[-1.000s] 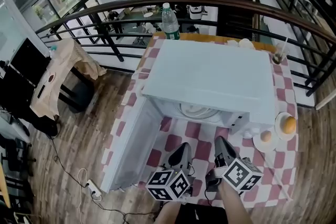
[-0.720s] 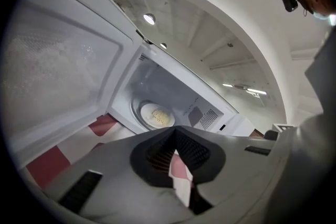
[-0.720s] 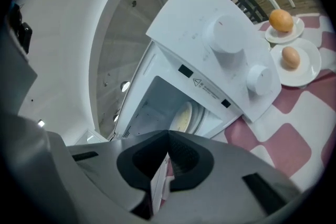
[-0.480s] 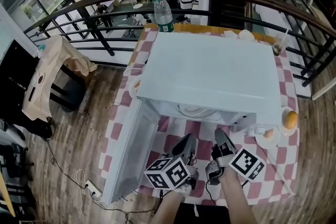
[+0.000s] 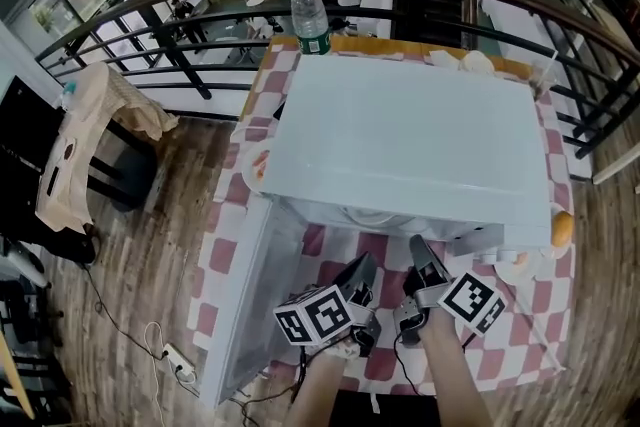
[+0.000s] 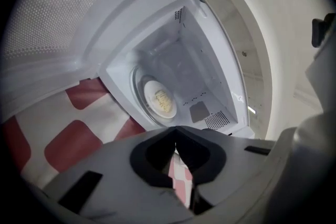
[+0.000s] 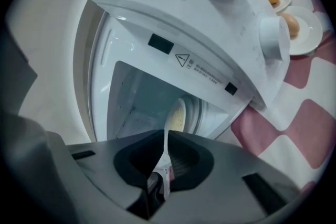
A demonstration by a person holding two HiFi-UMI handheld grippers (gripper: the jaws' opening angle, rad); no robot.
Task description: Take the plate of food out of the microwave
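Our left gripper (image 5: 362,267) closed, empty; right gripper (image 5: 420,253) just cracked open, empty; both near open microwave (image 5: 410,145), plate (image 6: 160,104) inside.

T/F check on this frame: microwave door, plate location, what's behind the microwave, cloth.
1. The microwave door is swung open. True.
2. The plate of food is out on the tablecloth. False: it is inside the microwave.
3. A water bottle stands behind the microwave. True.
4. The tablecloth is plain blue. False: it is red-and-white checked.
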